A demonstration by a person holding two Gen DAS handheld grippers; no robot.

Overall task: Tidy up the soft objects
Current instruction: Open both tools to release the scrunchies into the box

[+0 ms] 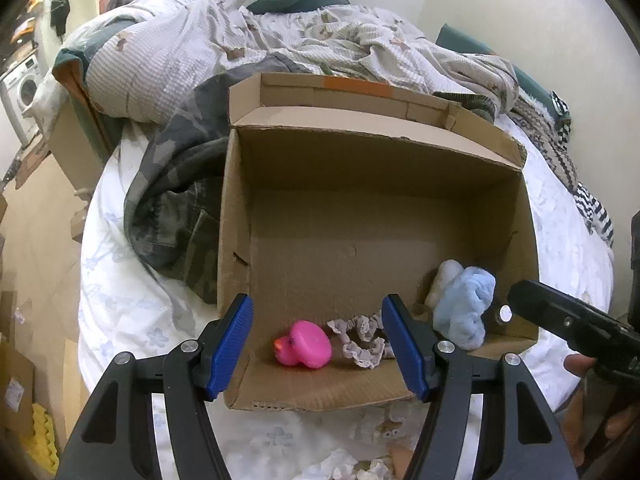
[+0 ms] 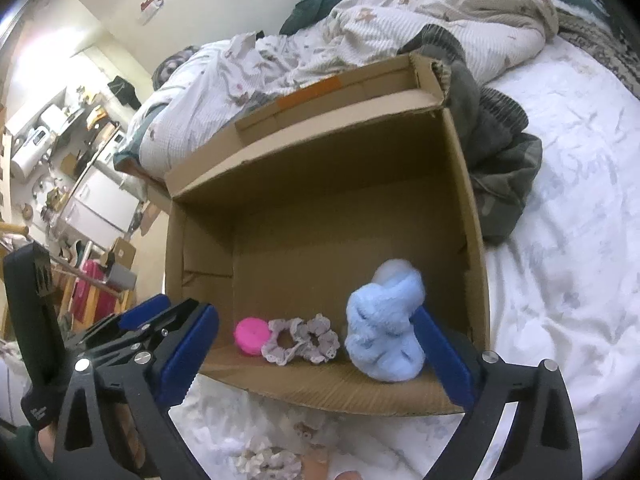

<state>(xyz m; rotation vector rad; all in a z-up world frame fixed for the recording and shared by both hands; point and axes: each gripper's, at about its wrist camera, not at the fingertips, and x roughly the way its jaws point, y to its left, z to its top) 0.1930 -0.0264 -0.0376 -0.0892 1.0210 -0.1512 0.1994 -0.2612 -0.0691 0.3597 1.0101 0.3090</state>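
An open cardboard box (image 1: 360, 184) (image 2: 320, 184) lies on the white bed. Inside, along its near wall, are a pink rubber duck (image 1: 306, 345) (image 2: 251, 336), a grey lace scrunchie (image 1: 362, 340) (image 2: 300, 339) and a fluffy light-blue plush (image 1: 464, 306) (image 2: 386, 326). My left gripper (image 1: 318, 350) is open and empty at the box's near edge, around the duck and scrunchie. My right gripper (image 2: 320, 352) is open, with the blue plush between its blue pads (image 2: 442, 354); whether it touches them is unclear. The right gripper's body (image 1: 576, 320) shows at the box's right corner.
More soft items lie on the sheet in front of the box: scrunchies (image 2: 272, 460) and pale cloth pieces (image 1: 340, 464). A camouflage blanket (image 1: 176, 208) and rumpled quilt (image 1: 280, 36) border the box. The bed's edge, floor boxes (image 1: 16, 392) and a washing machine (image 1: 24, 88) are at left.
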